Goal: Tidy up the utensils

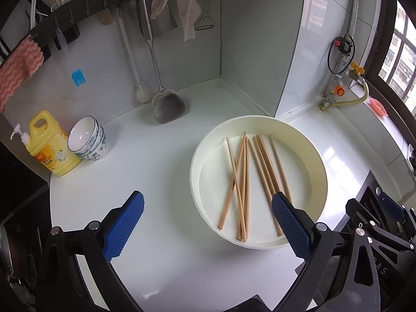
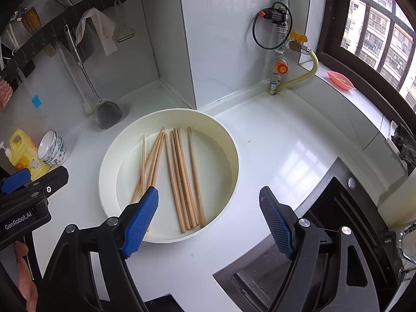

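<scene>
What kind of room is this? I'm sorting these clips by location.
Most likely a home kitchen: a white countertop holds a round basin of wooden chopsticks, a spatula hangs from a wall rail, and a sink and a gas valve show in the right wrist view.

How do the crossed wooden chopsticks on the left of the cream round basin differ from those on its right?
The left chopsticks cross one another at angles; the right chopsticks lie nearly parallel. The left ones fan apart; the right ones sit mostly bunched together. Both sets are plain light wood, lying flat inside the cream round basin, ungripped.
</scene>
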The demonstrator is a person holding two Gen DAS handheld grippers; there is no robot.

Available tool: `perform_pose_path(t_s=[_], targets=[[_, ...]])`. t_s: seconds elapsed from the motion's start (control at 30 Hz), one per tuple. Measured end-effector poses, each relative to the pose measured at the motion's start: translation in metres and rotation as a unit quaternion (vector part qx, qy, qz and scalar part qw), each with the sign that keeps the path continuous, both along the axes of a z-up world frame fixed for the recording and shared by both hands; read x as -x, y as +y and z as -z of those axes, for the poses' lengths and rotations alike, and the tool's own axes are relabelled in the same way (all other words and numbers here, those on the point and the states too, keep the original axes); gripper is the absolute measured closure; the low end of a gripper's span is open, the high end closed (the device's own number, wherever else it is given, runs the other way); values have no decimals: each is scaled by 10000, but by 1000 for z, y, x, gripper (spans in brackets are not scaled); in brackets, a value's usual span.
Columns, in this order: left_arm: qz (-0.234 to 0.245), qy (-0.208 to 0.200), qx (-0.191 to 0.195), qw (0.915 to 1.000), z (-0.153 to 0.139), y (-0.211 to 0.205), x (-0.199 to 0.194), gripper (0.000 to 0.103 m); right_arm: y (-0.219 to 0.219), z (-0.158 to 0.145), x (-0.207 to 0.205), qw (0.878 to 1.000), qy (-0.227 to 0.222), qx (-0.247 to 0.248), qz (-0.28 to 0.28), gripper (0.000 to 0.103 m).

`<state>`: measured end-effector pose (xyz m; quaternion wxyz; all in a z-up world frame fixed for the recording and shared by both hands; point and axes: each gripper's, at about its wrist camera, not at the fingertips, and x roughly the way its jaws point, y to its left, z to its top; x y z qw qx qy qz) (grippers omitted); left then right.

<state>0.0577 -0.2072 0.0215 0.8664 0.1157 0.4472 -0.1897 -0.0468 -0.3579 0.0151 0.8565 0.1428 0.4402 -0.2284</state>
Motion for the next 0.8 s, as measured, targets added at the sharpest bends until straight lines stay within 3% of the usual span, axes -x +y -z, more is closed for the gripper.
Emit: perform_pose_path(t_s=[0.8], targets=[[9,7,-38,10000,0,0,2,6,4,-2,0,10000,7,22,-47,27]])
